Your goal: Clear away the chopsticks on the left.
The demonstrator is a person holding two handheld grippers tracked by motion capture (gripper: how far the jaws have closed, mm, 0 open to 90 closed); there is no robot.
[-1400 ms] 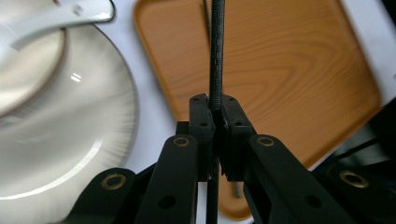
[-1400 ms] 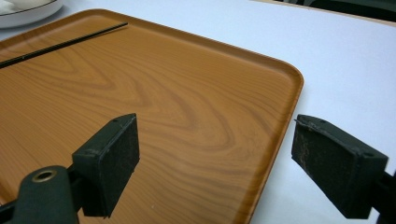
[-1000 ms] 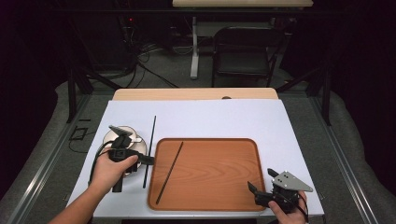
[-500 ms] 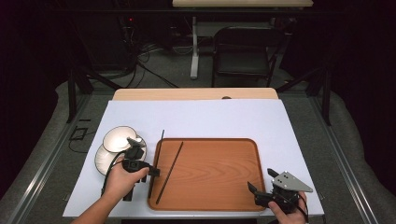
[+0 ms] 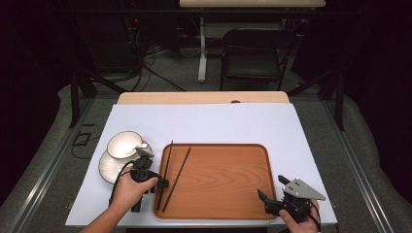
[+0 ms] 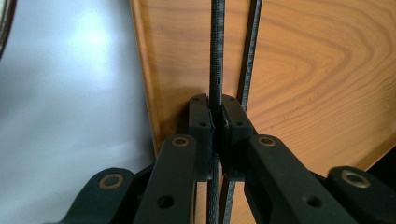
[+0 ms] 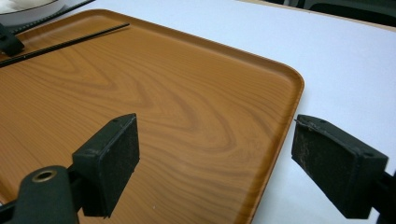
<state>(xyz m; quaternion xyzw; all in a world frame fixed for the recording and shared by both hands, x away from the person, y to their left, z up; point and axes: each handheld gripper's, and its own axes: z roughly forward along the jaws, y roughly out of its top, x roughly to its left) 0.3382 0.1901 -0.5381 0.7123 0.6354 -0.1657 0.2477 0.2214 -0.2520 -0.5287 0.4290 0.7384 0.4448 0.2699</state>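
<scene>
A wooden tray (image 5: 223,179) lies on the white table cover. One black chopstick (image 5: 180,167) rests inside it near the left rim. My left gripper (image 5: 163,183) is shut on a second black chopstick (image 5: 167,160) just inside that rim, nearly parallel to the first. In the left gripper view the held chopstick (image 6: 215,56) runs up between the closed pads (image 6: 201,121), the other chopstick (image 6: 250,56) lying just to its right on the tray (image 6: 317,70). My right gripper (image 5: 269,196) stands open at the tray's near right corner; in its own view it (image 7: 215,158) holds nothing.
A white bowl (image 5: 124,144) sits on a white plate (image 5: 108,167) left of the tray, close to my left hand. A bare wooden strip (image 5: 204,98) borders the table's far edge. A chair (image 5: 252,53) stands beyond. The tray's right rim (image 7: 285,107) lies between the right jaws.
My left gripper has carried its chopstick rightward, from the table beside the plate to the tray's left rim, alongside the other chopstick. The right gripper has stayed still.
</scene>
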